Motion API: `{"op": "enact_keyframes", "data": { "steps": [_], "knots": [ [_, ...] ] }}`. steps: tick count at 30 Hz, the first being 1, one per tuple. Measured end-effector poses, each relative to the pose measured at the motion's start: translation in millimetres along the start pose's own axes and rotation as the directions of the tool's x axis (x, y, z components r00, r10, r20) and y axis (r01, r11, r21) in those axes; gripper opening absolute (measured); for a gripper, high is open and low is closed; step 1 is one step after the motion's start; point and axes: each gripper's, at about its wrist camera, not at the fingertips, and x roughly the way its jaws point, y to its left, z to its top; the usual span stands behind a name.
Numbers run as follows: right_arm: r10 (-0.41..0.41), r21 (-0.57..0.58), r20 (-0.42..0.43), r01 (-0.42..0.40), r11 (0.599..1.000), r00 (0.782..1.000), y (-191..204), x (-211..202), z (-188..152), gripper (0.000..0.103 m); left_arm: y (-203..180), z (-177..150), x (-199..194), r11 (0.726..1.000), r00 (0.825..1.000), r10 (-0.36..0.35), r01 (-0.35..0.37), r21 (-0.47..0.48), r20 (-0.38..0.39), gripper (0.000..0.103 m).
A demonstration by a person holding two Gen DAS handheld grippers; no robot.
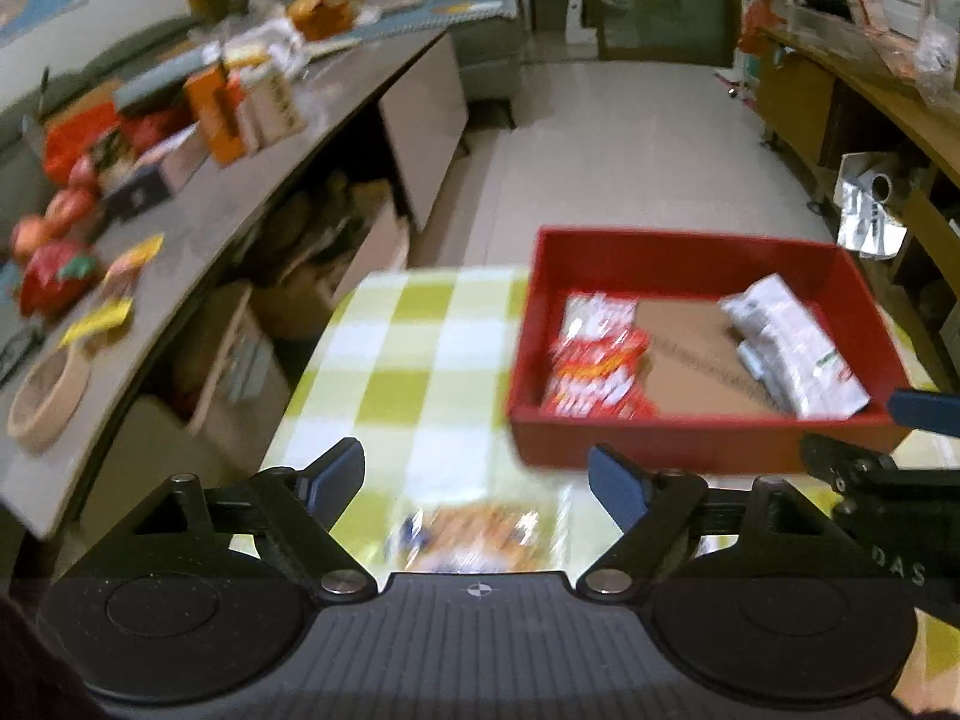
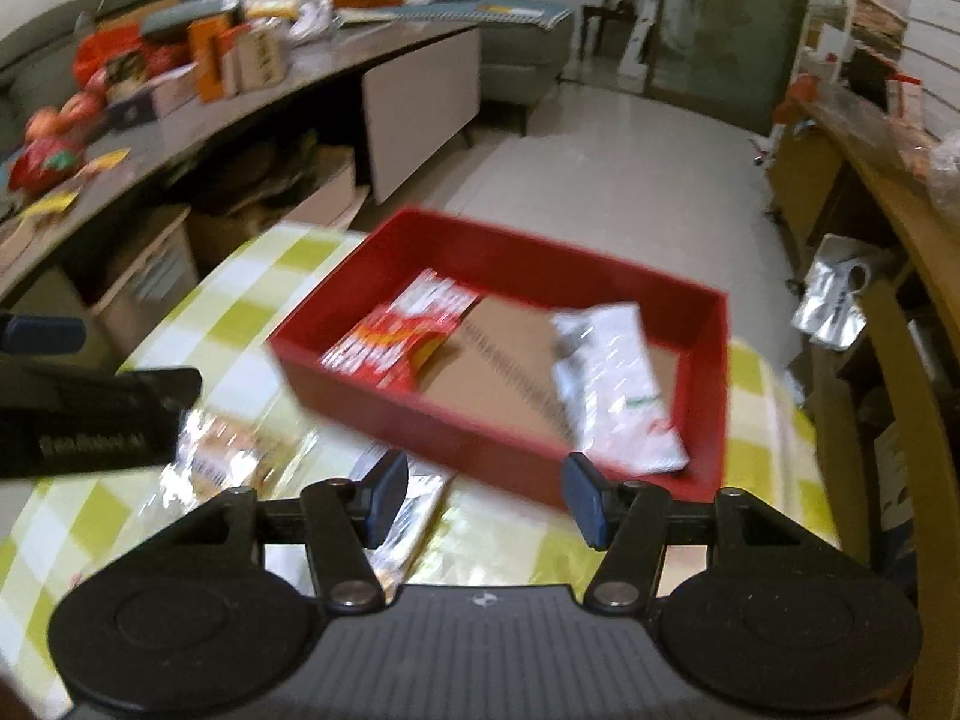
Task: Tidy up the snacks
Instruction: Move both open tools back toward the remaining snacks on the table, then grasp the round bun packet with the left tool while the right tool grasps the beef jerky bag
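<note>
Snacks, sorted and unsorted. Red tray (image 1: 708, 438) on my checked table (image 1: 420, 360), ahead of my left gripper (image 1: 477, 477) and to its right; straight ahead of my right gripper (image 2: 483, 495), its near wall just past the fingertips. Inside the tray, on a brown card floor: one red packet (image 2: 390, 339) at the left, one white packet (image 2: 612, 384) at the right, well apart.

Loose on the table: one orange-printed packet (image 1: 480, 534), blurred, below my left gripper's open jaws and not touched by them. In the right view it lies to the left (image 2: 228, 456), with a second, pale packet (image 2: 408, 516) beneath my right gripper's left finger; I cannot tell whether they touch.

Left gripper: jaws wide apart, nothing between them. Right gripper: jaws apart, narrower, holding nothing. Each gripper shows at the edge of the other's view.

Beyond, to the left: long counter (image 1: 240, 228) with boxes, fruit and bags.
</note>
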Motion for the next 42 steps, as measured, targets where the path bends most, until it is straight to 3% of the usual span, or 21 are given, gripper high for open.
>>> {"op": "enact_keyframes", "data": {
  "steps": [8,18,22,26,31,34,35,39,42],
  "knots": [
    [0.059,-0.036,-0.056,-0.061,0.998,0.997,33,-8,-27,0.067,53,-43,2,0.998,0.993,0.008,-0.014,-0.054,-0.122,0.086],
    [0.082,-0.046,-0.112,-0.087,0.995,0.99,47,-12,-47,0.068,63,-84,24,0.988,0.949,-0.099,0.058,-0.142,-0.299,0.086],
    [0.091,-0.031,-0.128,-0.095,0.995,0.988,41,-14,-53,0.071,51,-86,31,0.989,0.937,-0.123,0.089,-0.117,-0.327,0.089],
    [0.085,0.003,-0.153,-0.086,0.996,0.985,29,-14,-60,0.071,38,-93,42,0.997,0.934,-0.082,0.076,-0.033,-0.348,0.094],
    [0.097,0.056,-0.191,-0.088,0.995,0.977,19,-16,-73,0.072,34,-100,51,0.995,0.921,-0.095,0.096,-0.017,-0.377,0.096],
    [0.119,0.085,-0.225,-0.103,0.991,0.967,21,-13,-81,0.072,28,-111,50,0.992,0.899,-0.108,0.125,0.012,-0.425,0.079],
    [0.129,0.089,-0.234,-0.111,0.99,0.964,23,-12,-84,0.072,27,-115,51,0.991,0.893,-0.108,0.13,0.02,-0.436,0.068],
    [0.173,0.113,-0.287,-0.146,0.983,0.942,34,1,-90,0.072,34,-122,44,0.984,0.879,-0.168,0.173,-0.029,-0.447,0.065],
    [0.238,0.209,-0.321,-0.177,0.962,0.917,33,16,-90,0.072,40,-124,36,0.975,0.871,-0.221,0.21,-0.075,-0.439,0.064]
  ]
}}
